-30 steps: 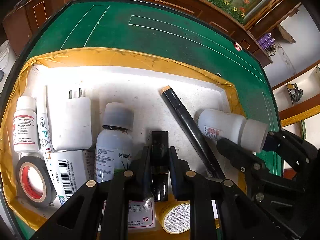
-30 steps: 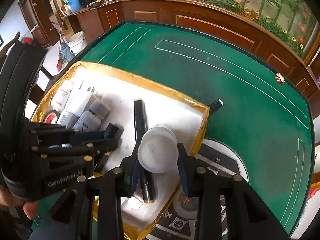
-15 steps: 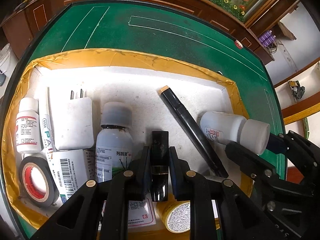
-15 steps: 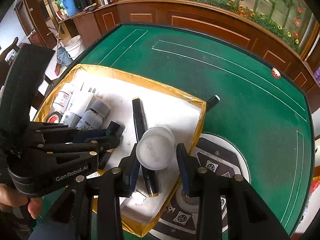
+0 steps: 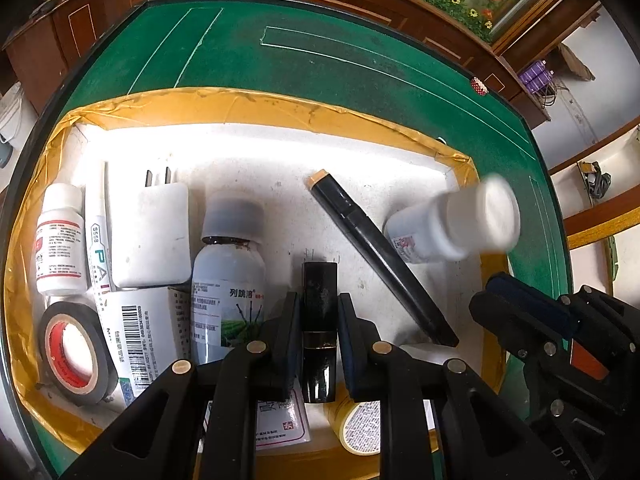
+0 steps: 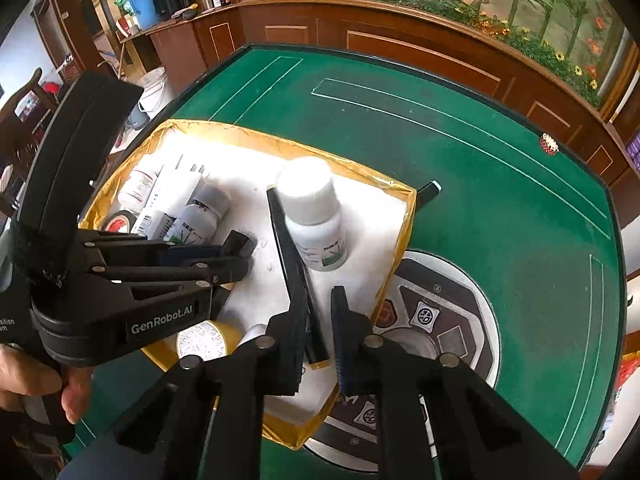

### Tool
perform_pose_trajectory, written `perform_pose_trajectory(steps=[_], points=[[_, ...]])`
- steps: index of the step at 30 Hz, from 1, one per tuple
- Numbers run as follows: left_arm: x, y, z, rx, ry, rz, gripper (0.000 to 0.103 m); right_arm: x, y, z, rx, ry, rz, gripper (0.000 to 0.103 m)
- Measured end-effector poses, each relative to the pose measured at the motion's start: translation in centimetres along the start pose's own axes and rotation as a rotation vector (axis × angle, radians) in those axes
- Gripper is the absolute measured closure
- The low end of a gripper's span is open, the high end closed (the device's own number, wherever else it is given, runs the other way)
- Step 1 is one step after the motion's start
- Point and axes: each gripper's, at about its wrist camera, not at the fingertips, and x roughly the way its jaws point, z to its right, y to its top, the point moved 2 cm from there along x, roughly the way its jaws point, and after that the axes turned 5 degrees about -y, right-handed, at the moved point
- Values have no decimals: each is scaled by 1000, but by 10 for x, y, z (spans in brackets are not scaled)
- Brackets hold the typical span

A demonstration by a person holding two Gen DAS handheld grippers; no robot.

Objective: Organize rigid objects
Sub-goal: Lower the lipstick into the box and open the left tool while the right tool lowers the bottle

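A white tray [image 5: 280, 106] with a gold-taped rim lies on the green table. My left gripper [image 5: 319, 300] is shut on a black lipstick tube [image 5: 319, 276] low over the tray's near side; the same gripper [image 6: 236, 256] and tube [image 6: 239, 242] appear in the right wrist view. My right gripper [image 6: 319, 300] hovers over the tray's right end, its jaws closing to shut with nothing between them. The white screw-cap bottle [image 6: 316, 220] stands free ahead of it, blurred in the left wrist view [image 5: 452, 224]. A long black pen [image 6: 288, 248] lies slantwise under the right fingers.
The tray's left part holds a small red-labelled bottle [image 5: 60, 240], a paint marker [image 5: 98, 240], a white plug [image 5: 150, 232], a grey-capped bottle [image 5: 228, 264] and a tape roll [image 5: 72, 352]. A yellow roll [image 5: 360, 424] lies near. A small black object [image 6: 428, 192] sits outside the tray.
My right gripper has let go of the white bottle's cap and closed empty, drawing back a little. The bottle has come free and tipped up. The left gripper has not moved.
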Motion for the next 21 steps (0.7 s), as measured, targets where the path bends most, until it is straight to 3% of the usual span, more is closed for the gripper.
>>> perform_pose_trajectory(steps=[3, 6, 10, 13, 21], points=[[1, 1, 0, -12, -8, -6, 84, -3, 2, 0, 3, 3, 9, 92], [-2, 0, -1, -27, -30, -7, 76, -10, 6, 3, 25, 9, 46, 90], [-6, -2, 6, -20, -42, 1, 60, -21, 20, 10, 97, 41, 104, 76], [-10, -3, 10, -12, -36, 8, 53, -22, 35, 8, 112, 81, 122, 71], [-29, -14, -1, -34, -58, 26, 51, 1, 44, 0, 71, 62, 54, 73]])
